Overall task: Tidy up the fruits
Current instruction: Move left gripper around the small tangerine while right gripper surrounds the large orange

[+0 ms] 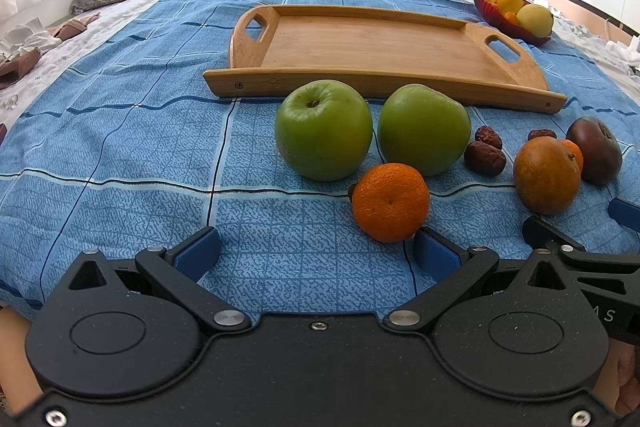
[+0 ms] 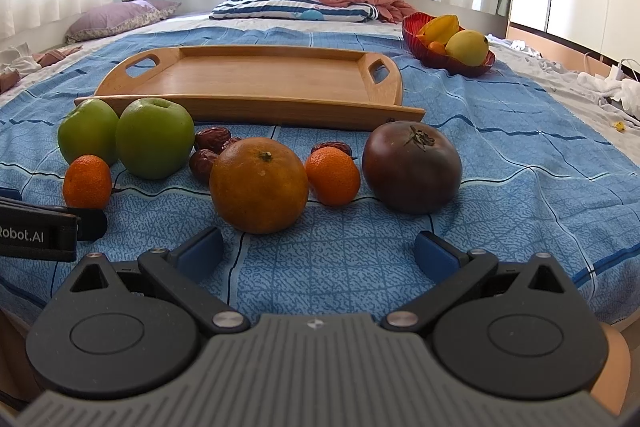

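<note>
In the left wrist view, the left gripper (image 1: 316, 251) is hovering low with its fingers spread wide and empty, a small orange (image 1: 390, 202) sitting just ahead at centre. Two green apples (image 1: 323, 129) are lying behind it, the bare wooden tray (image 1: 376, 45) beyond.

In the right wrist view, the right gripper (image 2: 318, 253) is likewise gaping, holding nothing, facing a large orange (image 2: 259, 185) at centre. Nothing seems picked yet; the next move likely calls for closing on a fruit and carrying it to the tray.

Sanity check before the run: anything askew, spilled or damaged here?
Nothing spilled or damaged. The tray is empty and sits slightly skewed on the blue cloth. All loose fruit lies in front of it, none inside. The red bowl already holds fruit. Both grippers' jaws are open and hold nothing.
</note>
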The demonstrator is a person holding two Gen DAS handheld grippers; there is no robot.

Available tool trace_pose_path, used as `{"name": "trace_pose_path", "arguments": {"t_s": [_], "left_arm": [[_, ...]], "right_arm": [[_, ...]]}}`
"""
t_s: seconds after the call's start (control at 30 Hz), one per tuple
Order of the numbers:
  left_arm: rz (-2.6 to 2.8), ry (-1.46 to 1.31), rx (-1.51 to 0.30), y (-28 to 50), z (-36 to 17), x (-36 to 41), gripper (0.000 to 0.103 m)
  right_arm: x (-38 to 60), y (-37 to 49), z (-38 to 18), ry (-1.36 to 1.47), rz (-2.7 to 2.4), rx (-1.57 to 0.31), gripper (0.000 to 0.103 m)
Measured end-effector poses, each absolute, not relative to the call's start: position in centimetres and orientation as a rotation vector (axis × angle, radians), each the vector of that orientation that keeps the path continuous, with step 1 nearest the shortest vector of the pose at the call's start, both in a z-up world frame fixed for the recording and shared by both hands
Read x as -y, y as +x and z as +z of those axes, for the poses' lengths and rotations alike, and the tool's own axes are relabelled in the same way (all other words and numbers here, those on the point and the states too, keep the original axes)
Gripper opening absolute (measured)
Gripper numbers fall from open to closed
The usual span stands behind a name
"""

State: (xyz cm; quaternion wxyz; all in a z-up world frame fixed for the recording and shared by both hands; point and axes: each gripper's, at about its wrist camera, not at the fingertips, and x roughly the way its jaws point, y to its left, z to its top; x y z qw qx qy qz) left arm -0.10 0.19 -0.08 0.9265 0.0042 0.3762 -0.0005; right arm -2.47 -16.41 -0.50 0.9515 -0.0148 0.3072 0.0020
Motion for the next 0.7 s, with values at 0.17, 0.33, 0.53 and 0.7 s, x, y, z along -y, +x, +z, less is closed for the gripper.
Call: {"name": "trace_pose_path", "arguments": {"t_s": [0.17,0.33,0.53,0.7], "left_arm": [[0.001,0.012,-0.753,-0.5,0.2,0.0,0.103],[-0.008,-0.001,-0.716,-1.0,-0.1,-0.3,0.103],[0.01,0.01,-0.71,-1.1,0.3,0.2,0.103],[-0.051,-0.014,-0.677,-1.7,1.2,0.3,0.102]], "right_arm": [[16.4,-2.9,-0.2,-0.028,0.004,-0.619,0.103],[16.5,-2.7,-0.5,-0.028,-0.004,-0.615,0.103],[16.5,-2.8,-0.5,-0.038,0.017,-0.591,0.103],[16.3,-3.2,-0.4,-0.033,0.025,-0.551,0.1]]}}
